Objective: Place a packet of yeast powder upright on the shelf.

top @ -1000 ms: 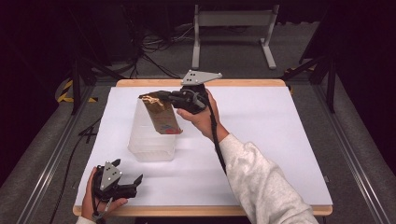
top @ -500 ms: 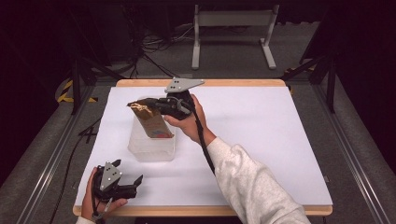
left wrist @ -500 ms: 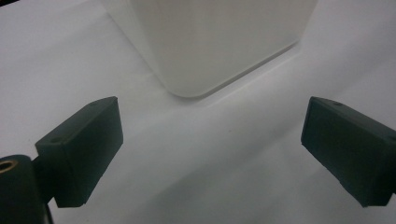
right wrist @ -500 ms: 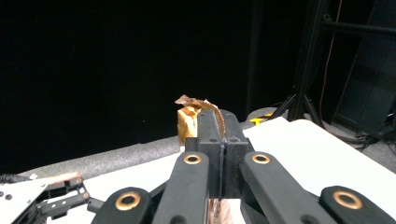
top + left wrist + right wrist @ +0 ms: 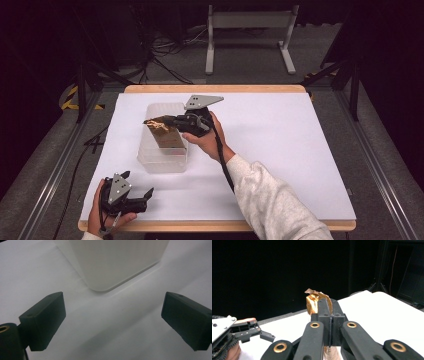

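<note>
Over the clear tub (image 5: 162,150) my right gripper (image 5: 165,120) has its fingers clamped on a light, crinkly gold packet's (image 5: 165,134) top seam; my left gripper (image 5: 142,194) rests wide open, holding nothing

Right gripper (image 5: 329,305): jaws pressed together, pinching the crimped top edge of a packet.
Packet (image 5: 312,302): shiny gold-brown foil, hanging below the jaws (its lower part is hidden behind the gripper's arms).
Table (image 5: 372,308): white, under and behind the packet.
Left gripper (image 5: 265,335): lower left, resting on the table, a hand (image 5: 233,352) on it.
Background: dark.
</note>
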